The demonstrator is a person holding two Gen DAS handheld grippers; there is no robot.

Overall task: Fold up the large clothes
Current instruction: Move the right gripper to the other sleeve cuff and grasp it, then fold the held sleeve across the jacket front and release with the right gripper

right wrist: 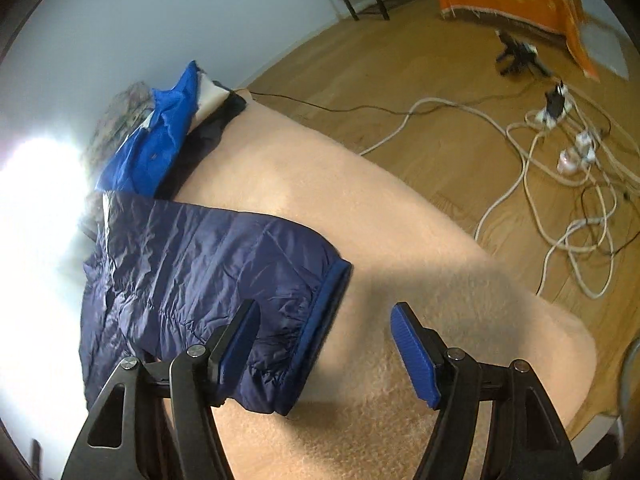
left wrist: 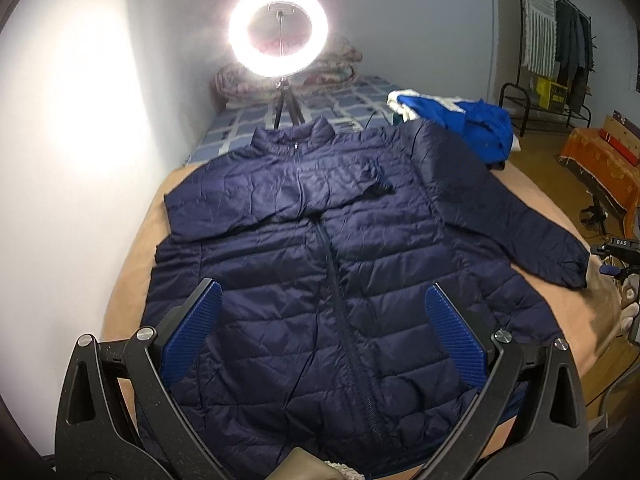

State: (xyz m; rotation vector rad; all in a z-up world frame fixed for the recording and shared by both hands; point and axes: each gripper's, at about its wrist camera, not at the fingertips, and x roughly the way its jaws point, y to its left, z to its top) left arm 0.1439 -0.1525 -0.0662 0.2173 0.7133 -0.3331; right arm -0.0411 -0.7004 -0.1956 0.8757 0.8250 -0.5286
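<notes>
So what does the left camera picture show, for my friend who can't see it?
A big navy puffer jacket lies flat on a tan blanket, one sleeve folded across its chest. The open left tool hovers above it, and a bright ring light stands behind.

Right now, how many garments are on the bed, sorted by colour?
Navy: 1, the puffer jacket laid flat on the tan blanket.
Bright blue: 1, the blue and white garment bunched beyond the jacket's shoulder.
Total: 2. Floral bedding at the headboard is not counted.
</notes>
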